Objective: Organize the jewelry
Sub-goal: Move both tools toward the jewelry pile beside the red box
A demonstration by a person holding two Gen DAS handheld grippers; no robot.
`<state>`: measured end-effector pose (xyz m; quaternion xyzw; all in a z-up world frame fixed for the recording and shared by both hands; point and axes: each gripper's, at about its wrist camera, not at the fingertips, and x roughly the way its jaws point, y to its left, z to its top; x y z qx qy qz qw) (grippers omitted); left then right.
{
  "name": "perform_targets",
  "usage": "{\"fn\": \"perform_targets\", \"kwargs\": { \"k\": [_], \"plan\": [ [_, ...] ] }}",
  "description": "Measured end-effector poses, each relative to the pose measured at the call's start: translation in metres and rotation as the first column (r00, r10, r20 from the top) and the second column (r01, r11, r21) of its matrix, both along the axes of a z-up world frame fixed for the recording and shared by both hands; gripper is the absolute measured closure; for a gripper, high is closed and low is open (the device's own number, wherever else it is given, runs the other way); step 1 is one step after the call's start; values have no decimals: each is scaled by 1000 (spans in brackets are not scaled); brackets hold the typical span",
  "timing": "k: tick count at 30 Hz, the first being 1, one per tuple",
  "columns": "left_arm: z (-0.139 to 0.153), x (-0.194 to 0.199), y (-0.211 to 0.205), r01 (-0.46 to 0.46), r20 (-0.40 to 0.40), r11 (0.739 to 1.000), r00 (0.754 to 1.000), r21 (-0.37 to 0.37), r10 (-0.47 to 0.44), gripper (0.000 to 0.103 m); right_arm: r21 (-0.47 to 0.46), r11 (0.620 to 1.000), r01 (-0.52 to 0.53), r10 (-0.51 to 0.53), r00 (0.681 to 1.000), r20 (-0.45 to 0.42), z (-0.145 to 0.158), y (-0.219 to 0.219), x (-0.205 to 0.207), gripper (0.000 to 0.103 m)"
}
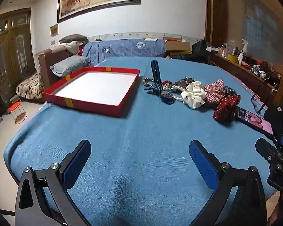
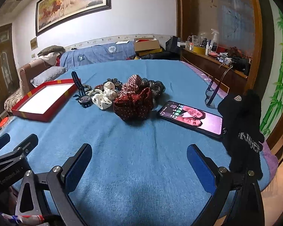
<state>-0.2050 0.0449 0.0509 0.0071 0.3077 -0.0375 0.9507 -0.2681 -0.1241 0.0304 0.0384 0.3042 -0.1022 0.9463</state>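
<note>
Red tray [image 1: 96, 104] empty, left of frame; jewelry pile [image 1: 171, 88] loose on blue surface [image 1: 141, 150].
"GenRobot.AI" printed on left tongs [image 2: 11, 146]; left tongs and right tongs [image 2: 139, 162] both spread, holding nothing.

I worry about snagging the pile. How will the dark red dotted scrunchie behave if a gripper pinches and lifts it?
The dark red dotted scrunchie looks like soft gathered fabric, so it will probably squash and droop. It seems light. It touches the checked scrunchie, which might drag along.

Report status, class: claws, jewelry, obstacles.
Left claw open, right claw open, both empty. Jewelry pile untouched beside red box. Phone nearby.
</note>
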Motion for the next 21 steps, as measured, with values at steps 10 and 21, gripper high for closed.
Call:
{"fn": "perform_targets", "kwargs": {
  "k": [10, 21],
  "plan": [
    [-14, 31, -6, 7, -36, 1000, 999, 14, -6, 0, -44, 999, 27, -29, 999, -43, -9, -8, 30, 1],
    [-18, 59, -15, 29, -84, 1000, 996, 7, -28, 0, -70, 998, 8, -13, 998, -69, -8, -8, 62, 1]
  ]
}}
